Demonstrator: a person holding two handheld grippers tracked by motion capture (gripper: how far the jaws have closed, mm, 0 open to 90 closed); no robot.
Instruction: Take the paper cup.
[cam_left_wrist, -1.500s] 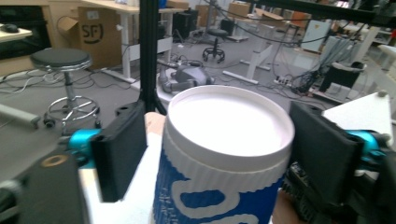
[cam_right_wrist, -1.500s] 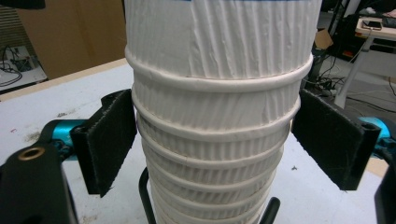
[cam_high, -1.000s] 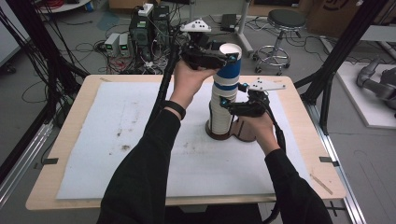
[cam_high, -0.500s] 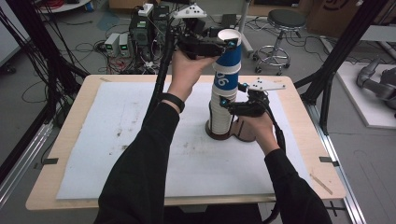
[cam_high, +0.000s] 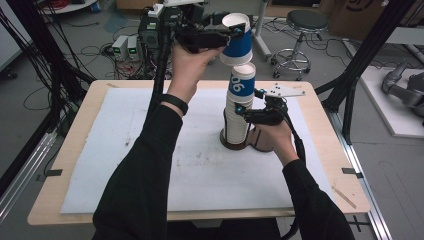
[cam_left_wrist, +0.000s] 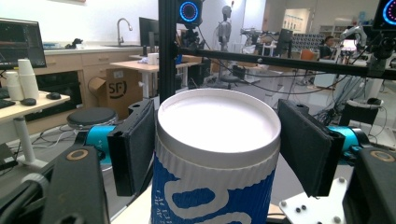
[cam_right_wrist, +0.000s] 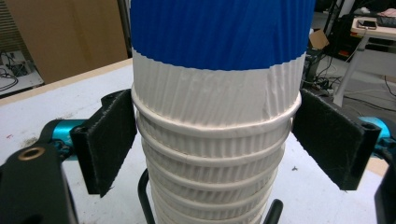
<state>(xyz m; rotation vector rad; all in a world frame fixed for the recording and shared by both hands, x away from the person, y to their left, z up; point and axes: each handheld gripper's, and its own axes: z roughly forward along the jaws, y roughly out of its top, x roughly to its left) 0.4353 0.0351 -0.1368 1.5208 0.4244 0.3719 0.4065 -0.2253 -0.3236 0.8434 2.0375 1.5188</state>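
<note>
Left gripper (cam_high: 235, 36) has risen toward the upper centre of the frame, fingers clamped on the top cup (cam_high: 236, 40), now clear of the cup stack (cam_high: 239, 112). Right gripper (cam_high: 242, 114) fingers bracket the stack on the table (cam_high: 100, 150); contact cannot be confirmed.

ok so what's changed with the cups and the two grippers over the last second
The left gripper, shut on the top cup, has lifted it up off the cup stack; a second ago it still sat nested on top, and now its base hangs just above the next cup. The right gripper has stayed at the stack's middle, jaws either side of it, and the stack has not shifted on the table.
</note>
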